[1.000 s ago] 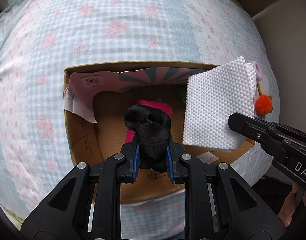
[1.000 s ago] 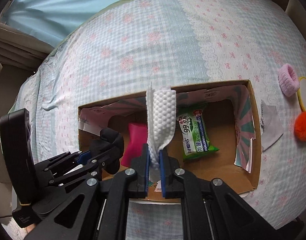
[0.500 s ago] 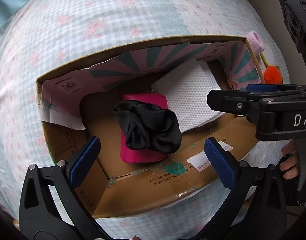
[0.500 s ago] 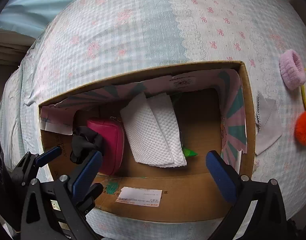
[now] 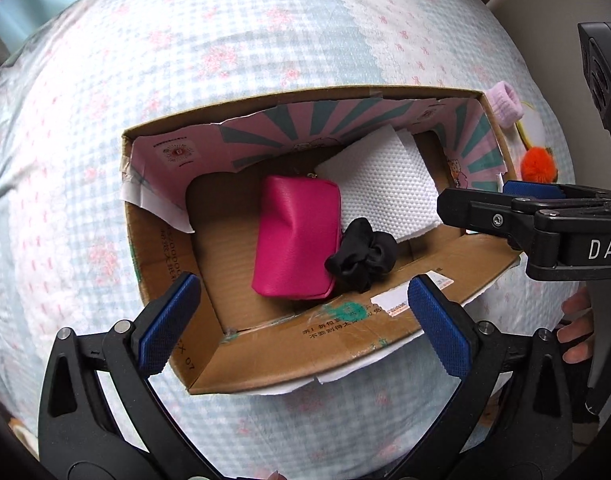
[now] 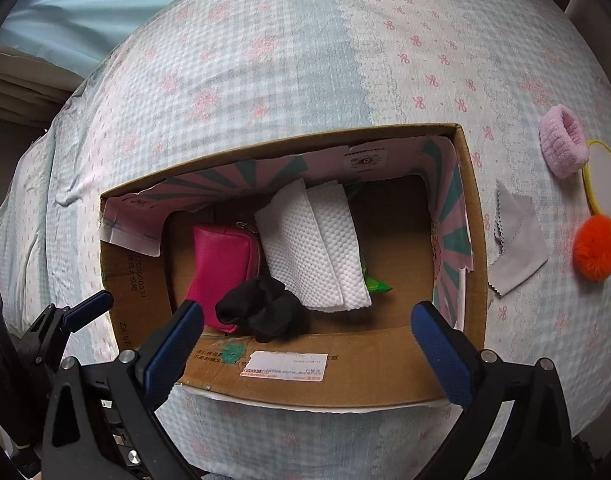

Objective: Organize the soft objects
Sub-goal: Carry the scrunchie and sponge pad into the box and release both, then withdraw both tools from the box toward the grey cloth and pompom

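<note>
**Both tongs spread wide over the cardboard box**

My left tongs (image 5: 301, 296) hang above the near wall of the cardboard box (image 5: 265, 356), blue pads (image 5: 167, 322) far apart and nothing between them. My right tongs (image 6: 307, 330) are spread just as wide and just as empty over the same near wall; in the left wrist view they reach in from the right side, above the box's right end.

The box sits on a bed covered by a pale blue gingham bedspread (image 6: 265, 80) with pink flowers and bows. Inside, 3 soft things lie on the floor of the box. A magenta zip pouch (image 5: 299, 236) lies left of centre. A black scrunchie (image 5: 361, 258) rests against the pouch's near right corner, close to the near wall. A folded white textured cloth (image 6: 313, 248) lies just right of the pouch, running from the far wall toward the near one. A green packet (image 6: 375, 282) peeks out from under the cloth's right edge; most of it is hidden. The right part of the box floor is bare cardboard.

Outside the box, on the bedspread to its right, lie a grey cloth with a zigzag edge (image 6: 515, 248), a pink fuzzy hair tie (image 6: 563, 146), an orange pompom (image 6: 595, 254) and a yellow-rimmed round item (image 6: 603, 176) that I cannot identify.
</note>
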{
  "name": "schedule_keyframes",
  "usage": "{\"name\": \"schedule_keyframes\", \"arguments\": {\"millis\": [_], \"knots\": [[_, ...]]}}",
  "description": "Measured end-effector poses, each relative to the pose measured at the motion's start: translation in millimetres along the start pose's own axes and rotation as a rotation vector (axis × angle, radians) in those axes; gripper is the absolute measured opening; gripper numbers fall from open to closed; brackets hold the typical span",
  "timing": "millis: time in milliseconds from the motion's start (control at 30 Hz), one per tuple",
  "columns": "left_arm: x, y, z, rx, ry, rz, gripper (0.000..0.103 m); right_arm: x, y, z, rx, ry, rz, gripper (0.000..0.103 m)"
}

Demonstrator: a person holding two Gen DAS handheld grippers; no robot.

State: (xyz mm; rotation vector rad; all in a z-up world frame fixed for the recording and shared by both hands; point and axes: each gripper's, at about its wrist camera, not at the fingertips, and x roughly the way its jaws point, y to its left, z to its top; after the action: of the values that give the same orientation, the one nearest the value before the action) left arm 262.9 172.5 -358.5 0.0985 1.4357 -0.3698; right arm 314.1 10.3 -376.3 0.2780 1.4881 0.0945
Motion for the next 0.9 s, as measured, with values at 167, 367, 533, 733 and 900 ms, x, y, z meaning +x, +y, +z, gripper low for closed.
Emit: {"name": "schedule_keyframes", "arguments": {"millis": [167,367,533,733,900], "knots": [[-25,-5,-10,0.001,-0.043,0.014,0.103,-29,11,-15,-0.032,-0.061,-0.006,0.103],[-74,-6,-31,-0.023,-0.124,0.025,0.103,-86,29,-40,-0.091,-0.164,-0.029,0.103],[-124,-13,-52,-0.048,-0.204,0.033,0.103,-144,42,-67,-0.129,-0.274,-0.043,0.103],[-188,-20,-78,-0.083,-0.309,0.054,0.103,-203,51,-98,-0.145,-0.389,-0.057,0.103],[-229,-27,-89,-0.106,-0.382,0.07,0.103,-235,52,-116,-0.146,-0.471,-0.079,0.103]]}}
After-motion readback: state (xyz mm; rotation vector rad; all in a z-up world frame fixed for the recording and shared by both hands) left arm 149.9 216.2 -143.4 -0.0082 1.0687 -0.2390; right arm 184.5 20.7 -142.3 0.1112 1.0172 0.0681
